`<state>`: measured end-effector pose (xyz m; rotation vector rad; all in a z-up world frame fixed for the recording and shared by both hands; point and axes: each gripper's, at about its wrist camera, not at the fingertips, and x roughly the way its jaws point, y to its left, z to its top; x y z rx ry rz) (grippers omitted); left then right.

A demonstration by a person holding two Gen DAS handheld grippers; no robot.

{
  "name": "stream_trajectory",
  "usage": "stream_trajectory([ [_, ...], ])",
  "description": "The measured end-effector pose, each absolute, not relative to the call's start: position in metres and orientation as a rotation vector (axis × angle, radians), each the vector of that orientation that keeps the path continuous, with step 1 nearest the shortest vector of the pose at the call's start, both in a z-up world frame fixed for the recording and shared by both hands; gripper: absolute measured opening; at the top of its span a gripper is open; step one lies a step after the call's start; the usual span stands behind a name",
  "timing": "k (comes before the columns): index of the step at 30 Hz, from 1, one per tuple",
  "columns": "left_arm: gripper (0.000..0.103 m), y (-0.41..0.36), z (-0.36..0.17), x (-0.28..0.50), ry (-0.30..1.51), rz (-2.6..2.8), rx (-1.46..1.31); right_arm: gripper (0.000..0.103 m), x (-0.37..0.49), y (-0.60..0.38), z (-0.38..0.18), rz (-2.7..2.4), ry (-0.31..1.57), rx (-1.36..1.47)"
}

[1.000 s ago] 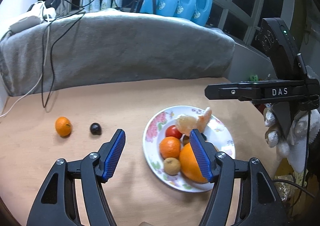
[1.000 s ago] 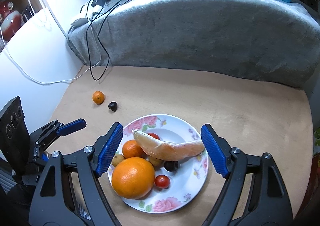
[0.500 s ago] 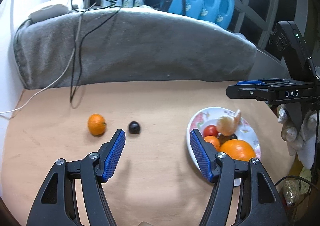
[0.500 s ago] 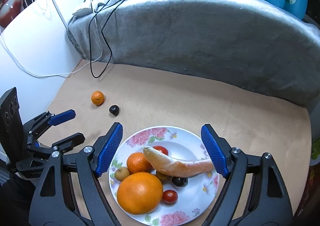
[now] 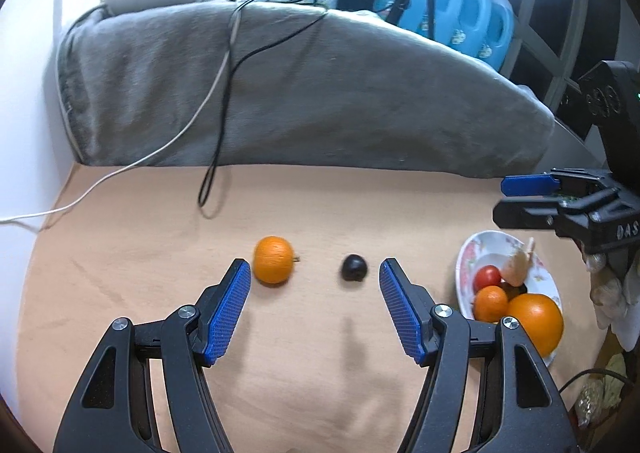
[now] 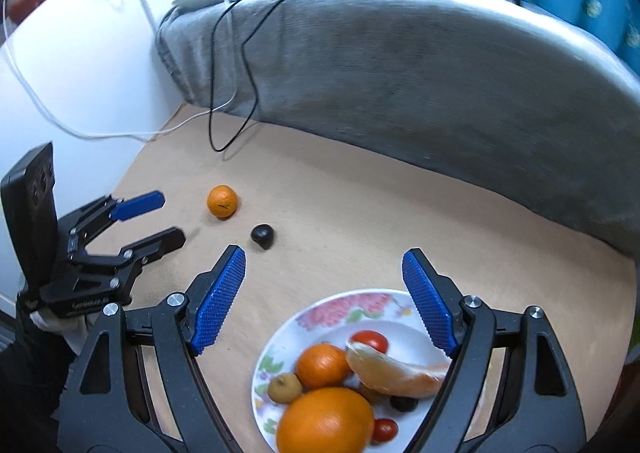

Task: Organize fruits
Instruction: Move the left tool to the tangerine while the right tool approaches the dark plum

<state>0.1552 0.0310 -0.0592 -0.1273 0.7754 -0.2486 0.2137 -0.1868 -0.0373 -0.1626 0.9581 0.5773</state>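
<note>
Orange mandarin (image 5: pixel 273 259) and dark fruit (image 5: pixel 354 268) lie loose; left gripper (image 5: pixel 315 273) and right gripper (image 6: pixel 325 263) released, empty. Centre one fruit before closing.

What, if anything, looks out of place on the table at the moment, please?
Two fruits lie loose on the table, apart from the flowered plate that holds the rest: a small mandarin and a dark round fruit. The open left gripper points at them. Nothing looks spilled or damaged.
</note>
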Motion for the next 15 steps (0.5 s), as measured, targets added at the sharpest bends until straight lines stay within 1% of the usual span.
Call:
stream_trajectory([
  [4, 0.066, 0.041, -0.066, 0.165, 0.788, -0.241, -0.148, 0.083, 0.214, -0.165, -0.042, 0.608, 0.961, -0.23],
  [5, 0.064, 0.042, -0.067, 0.165, 0.79, -0.242, -0.153, 0.083, 0.215, -0.161, -0.043, 0.613, 0.963, -0.244],
  [6, 0.06, 0.045, -0.068, 0.167, 0.792, -0.244, -0.159, 0.083, 0.215, -0.156, -0.044, 0.621, 0.966, -0.259],
  [11, 0.053, 0.052, -0.076, 0.176, 0.809, -0.257, -0.183, 0.082, 0.218, -0.133, -0.055, 0.651, 0.989, -0.343],
  [12, 0.051, 0.053, -0.077, 0.177, 0.812, -0.261, -0.187, 0.078, 0.217, -0.13, -0.057, 0.654, 0.992, -0.357],
  [15, 0.048, 0.055, -0.082, 0.18, 0.821, -0.272, -0.197, 0.072, 0.219, -0.116, -0.065, 0.676, 1.021, -0.409],
])
